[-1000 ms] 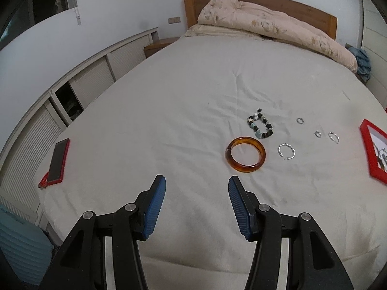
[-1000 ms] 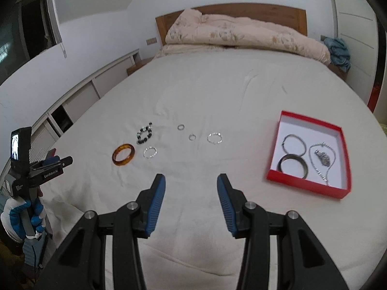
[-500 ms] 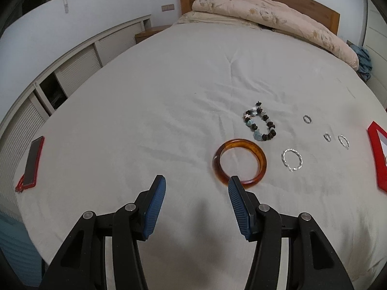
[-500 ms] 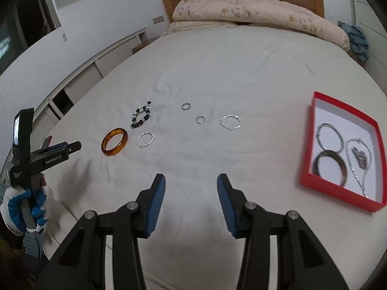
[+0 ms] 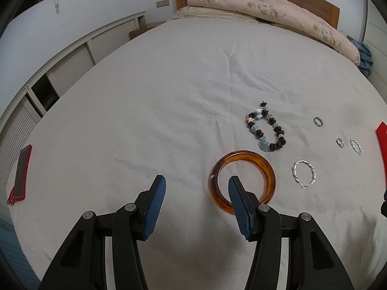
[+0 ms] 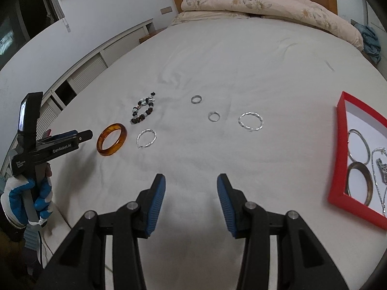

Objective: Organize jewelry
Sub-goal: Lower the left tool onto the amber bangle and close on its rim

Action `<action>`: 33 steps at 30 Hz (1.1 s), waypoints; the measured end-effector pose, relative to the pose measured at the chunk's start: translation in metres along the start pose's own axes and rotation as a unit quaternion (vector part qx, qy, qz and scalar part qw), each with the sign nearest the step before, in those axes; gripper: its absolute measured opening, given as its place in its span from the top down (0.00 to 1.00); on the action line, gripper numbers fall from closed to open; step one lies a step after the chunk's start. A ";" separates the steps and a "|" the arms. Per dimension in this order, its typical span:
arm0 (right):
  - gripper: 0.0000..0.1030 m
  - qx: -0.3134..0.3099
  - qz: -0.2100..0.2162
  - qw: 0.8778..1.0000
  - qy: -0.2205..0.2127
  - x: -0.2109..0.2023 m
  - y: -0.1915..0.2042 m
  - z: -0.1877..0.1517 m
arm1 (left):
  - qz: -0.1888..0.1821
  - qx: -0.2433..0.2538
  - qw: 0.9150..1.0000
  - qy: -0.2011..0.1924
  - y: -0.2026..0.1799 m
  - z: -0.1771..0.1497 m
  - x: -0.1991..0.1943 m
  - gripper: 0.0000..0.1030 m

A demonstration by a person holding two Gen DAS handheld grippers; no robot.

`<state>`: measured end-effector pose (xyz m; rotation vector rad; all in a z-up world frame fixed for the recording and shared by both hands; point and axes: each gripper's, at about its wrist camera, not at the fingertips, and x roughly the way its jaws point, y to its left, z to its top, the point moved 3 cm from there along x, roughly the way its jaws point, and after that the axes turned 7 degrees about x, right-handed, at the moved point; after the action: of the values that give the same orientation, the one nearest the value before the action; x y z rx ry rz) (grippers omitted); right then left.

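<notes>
An amber bangle (image 5: 242, 178) lies flat on the white bed. My left gripper (image 5: 196, 188) is open; its right finger overlaps the bangle's near rim. In the right wrist view the left gripper (image 6: 83, 135) sits just left of the bangle (image 6: 111, 139). A beaded bracelet (image 5: 265, 128), a twisted silver bangle (image 5: 304, 174) and small rings (image 5: 318, 121) lie beyond. My right gripper (image 6: 191, 188) is open and empty over bare sheet. The red box (image 6: 338, 149) at right holds bangles and a chain.
A red-cased phone (image 5: 21, 169) lies at the bed's left edge. A folded quilt (image 5: 266, 7) lies at the headboard. White cabinets (image 5: 72, 65) run along the left wall. A blue cloth (image 6: 370, 41) sits at the far right.
My left gripper has moved forward and down to the amber bangle, which now sits at its right finger. My right gripper has moved forward; the red box has slid toward the right edge.
</notes>
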<state>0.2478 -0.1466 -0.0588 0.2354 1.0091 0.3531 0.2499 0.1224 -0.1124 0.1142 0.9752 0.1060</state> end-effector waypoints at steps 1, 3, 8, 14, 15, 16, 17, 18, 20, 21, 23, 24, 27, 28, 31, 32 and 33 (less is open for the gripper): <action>0.59 0.000 0.000 1.000 0.001 0.002 0.000 0.001 | 0.000 0.000 1.000 0.001 0.001 0.000 0.002 0.48; 0.59 0.001 0.000 1.000 0.002 0.005 0.000 0.002 | 0.001 0.001 1.000 0.002 0.002 0.001 0.005 0.48; 0.59 0.002 0.004 1.000 0.005 0.013 0.001 0.004 | -0.004 0.000 1.000 0.008 0.002 0.002 0.013 0.48; 0.59 -0.004 0.013 1.000 0.009 0.026 0.008 0.008 | -0.010 0.003 1.000 0.020 0.000 0.000 0.027 0.48; 0.59 -0.005 0.015 1.000 0.011 0.028 0.010 0.009 | -0.012 0.004 1.000 0.023 -0.001 -0.001 0.029 0.48; 0.59 -0.006 0.017 1.000 0.012 0.030 0.011 0.010 | -0.014 0.005 1.000 0.027 -0.001 -0.002 0.033 0.48; 0.59 -0.008 0.019 1.000 0.014 0.034 0.014 0.011 | -0.015 0.007 0.999 0.031 -0.002 -0.004 0.035 0.50; 0.59 -0.010 0.021 1.000 0.016 0.036 0.016 0.011 | -0.015 0.008 0.999 0.034 -0.002 -0.005 0.037 0.51; 0.59 -0.015 0.027 0.999 0.021 0.042 0.022 0.014 | -0.018 0.008 0.999 0.035 -0.002 -0.006 0.040 0.51; 0.59 -0.019 0.029 0.999 0.023 0.047 0.027 0.015 | -0.019 0.008 0.999 0.035 -0.003 -0.007 0.041 0.52; 0.59 -0.025 0.033 0.999 0.027 0.053 0.033 0.017 | -0.022 0.009 0.999 0.037 -0.004 -0.005 0.043 0.52; 0.60 -0.029 0.036 0.998 0.029 0.058 0.037 0.019 | -0.023 0.009 0.999 0.038 -0.003 -0.005 0.044 0.52; 0.67 -0.043 0.038 0.998 0.037 0.071 0.049 0.024 | -0.028 0.012 0.999 0.041 -0.002 -0.003 0.048 0.52; 0.70 -0.047 0.038 0.997 0.040 0.076 0.052 0.025 | -0.030 0.013 0.999 0.041 -0.002 -0.001 0.049 0.52; 0.77 -0.061 0.035 0.996 0.046 0.090 0.062 0.031 | -0.037 0.016 0.998 0.038 -0.001 0.001 0.052 0.52; 0.77 -0.064 0.036 0.996 0.048 0.095 0.066 0.033 | -0.040 0.017 0.998 0.036 -0.001 0.000 0.053 0.52; 0.77 -0.067 0.036 0.996 0.049 0.098 0.067 0.035 | -0.043 0.018 0.998 0.035 0.002 -0.001 0.054 0.52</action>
<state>0.3131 -0.0470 -0.0940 0.1334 1.0704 0.4997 0.2795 0.1316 -0.1572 0.1018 1.0506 0.0128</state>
